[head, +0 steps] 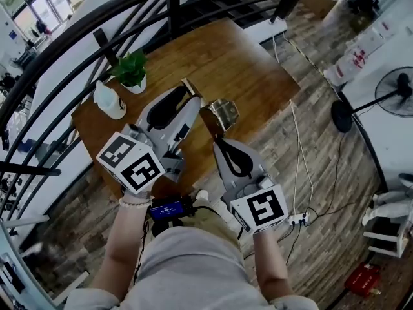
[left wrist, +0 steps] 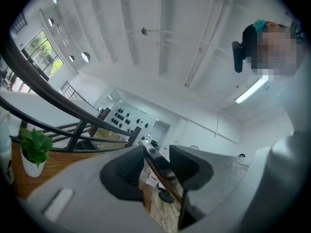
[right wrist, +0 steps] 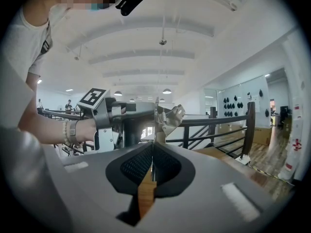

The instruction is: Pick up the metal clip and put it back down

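We can read no words or numbers anywhere. The cubes on the left gripper and right gripper bear only black-and-white square patterns. Red print on the white packages and the blue screen is too small for us.

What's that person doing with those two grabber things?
A person holds a gripper in each hand. Both the left gripper and right gripper are pinching a metal clip, holding it up above the wooden table. A small potted plant and a white bottle sit on the table.
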